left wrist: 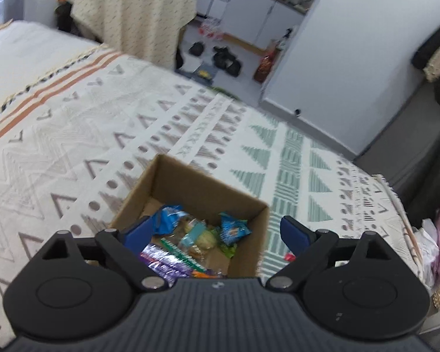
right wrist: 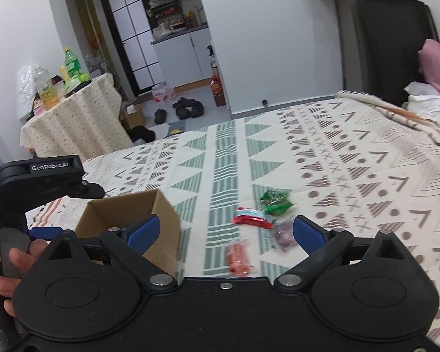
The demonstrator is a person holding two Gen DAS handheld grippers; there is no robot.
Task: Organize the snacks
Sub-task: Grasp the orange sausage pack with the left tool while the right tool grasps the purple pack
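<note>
An open cardboard box (left wrist: 202, 187) sits on the patterned bedspread (left wrist: 73, 135) and holds several snack packets: blue ones (left wrist: 233, 228), a purple one (left wrist: 164, 262) and a pale one (left wrist: 198, 236). My left gripper (left wrist: 217, 231) hovers over the box, open, nothing between its blue pads (left wrist: 139, 231). In the right wrist view the box (right wrist: 126, 214) lies at the left. To its right, loose on the bedspread, lie a green packet (right wrist: 277, 201), a red one (right wrist: 250, 217), a purple one (right wrist: 283, 233) and an orange one (right wrist: 239, 259). My right gripper (right wrist: 226, 231) is open above them, holding nothing.
The left gripper's body (right wrist: 41, 173) and a person's hand (right wrist: 8, 264) show at the left of the right wrist view. Beyond the bed stands a cloth-covered table (right wrist: 73, 123) with bottles (right wrist: 72, 64). Shoes (right wrist: 187, 108) lie on the floor. A pink pillow (right wrist: 437, 64) is at the far right.
</note>
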